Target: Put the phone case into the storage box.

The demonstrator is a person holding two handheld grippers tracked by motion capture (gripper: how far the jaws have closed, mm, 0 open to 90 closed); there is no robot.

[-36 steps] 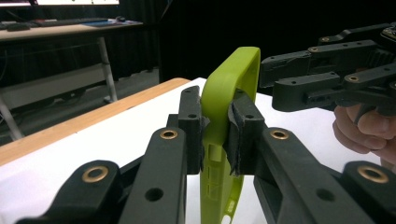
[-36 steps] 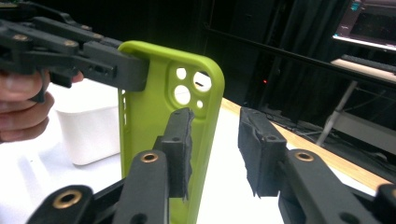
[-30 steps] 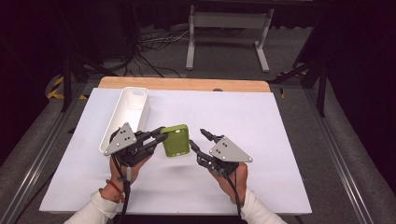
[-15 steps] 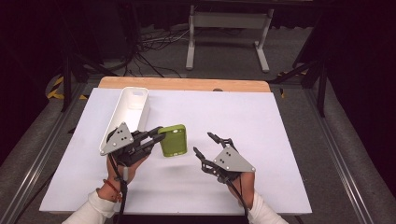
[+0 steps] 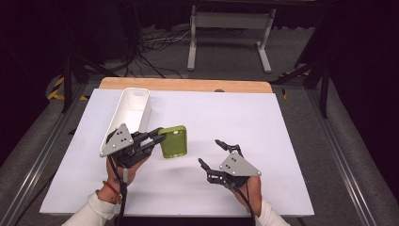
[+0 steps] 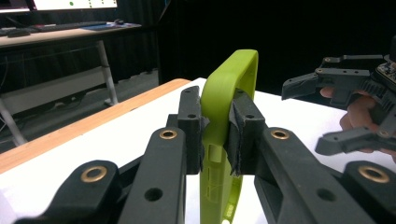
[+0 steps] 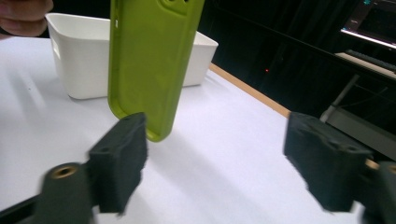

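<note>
A lime-green phone case [image 5: 173,141] hangs just above the white table top, and my left gripper [image 5: 157,135] is shut on its left edge. In the left gripper view both pads clamp the case [image 6: 224,93] edge-on, and my right gripper [image 6: 302,117] shows at the far right, apart from it. The right gripper [image 5: 210,152] sits lower right of the case. Its jaws have just been opening, with nothing between them. In the right gripper view the case [image 7: 149,60] hangs ahead of the spread right gripper [image 7: 219,158].
A long white bin [image 5: 143,117] lies at the back left, just behind my left gripper, and its wall [image 7: 88,70] shows beyond the case. The table's far edge is a wooden strip [image 5: 186,84]. A metal stand [image 5: 228,28] and cables sit on the floor behind.
My right gripper has drawn back from the case toward the lower right and sunk a little, its jaws spreading wide. The left gripper has kept still with the case in it.
</note>
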